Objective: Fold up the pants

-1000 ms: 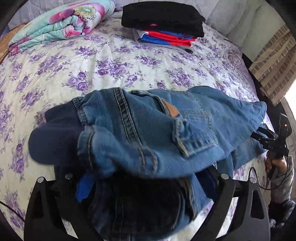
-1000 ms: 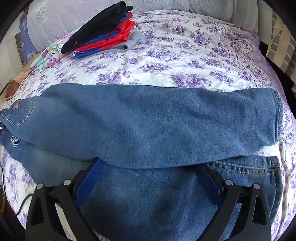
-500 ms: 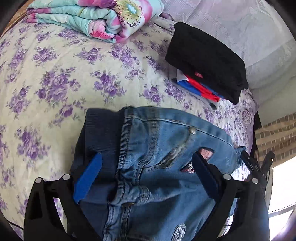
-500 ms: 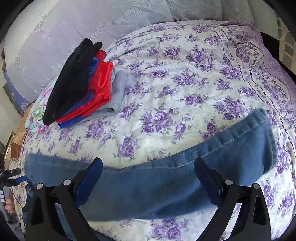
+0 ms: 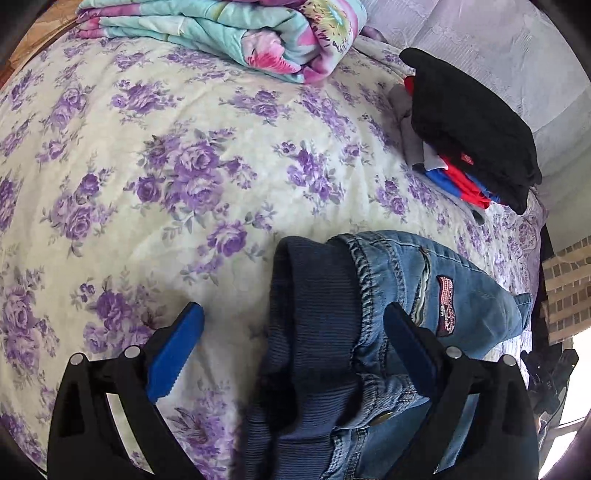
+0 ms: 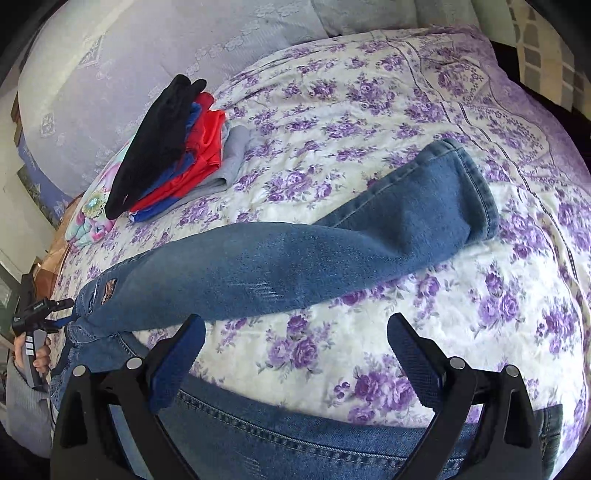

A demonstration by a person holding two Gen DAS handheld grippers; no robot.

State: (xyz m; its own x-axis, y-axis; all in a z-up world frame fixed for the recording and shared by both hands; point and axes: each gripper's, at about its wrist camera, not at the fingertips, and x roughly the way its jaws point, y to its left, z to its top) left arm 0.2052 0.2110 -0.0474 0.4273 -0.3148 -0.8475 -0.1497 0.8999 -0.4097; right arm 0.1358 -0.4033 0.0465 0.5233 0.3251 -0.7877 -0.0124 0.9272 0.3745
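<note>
The bed [image 5: 155, 155], covered in a cream spread with purple roses, fills both views. Only the right wrist view takes in the jeans [image 6: 280, 266] at length: one leg stretches across the spread from the waist at the left to its cuff at the right, and a second band of denim lies along the near edge under the gripper. The left wrist view shows just the waist end [image 5: 391, 302], with its dark ribbed waistband, a metal button and a small stitched patch, lying on the spread near the bed's right edge.

A folded floral blanket [image 5: 236, 33] sits at the far side; the left wrist view shows it broadly, while the right wrist view catches only a corner behind the stack of folded clothes [image 6: 173, 155], which has a black piece on top, red and blue beneath and grey at the bottom.

The left gripper [image 5: 295, 354] is spread wide, its jaws straddling the waistband with nothing pinched; one blue pad is over bare spread, the other over denim. The right gripper [image 6: 295, 362] is likewise wide apart over bare spread, gripping nothing. Only the right wrist view shows the left gripper from outside, in a hand [image 6: 35, 356] at the waist end.
</note>
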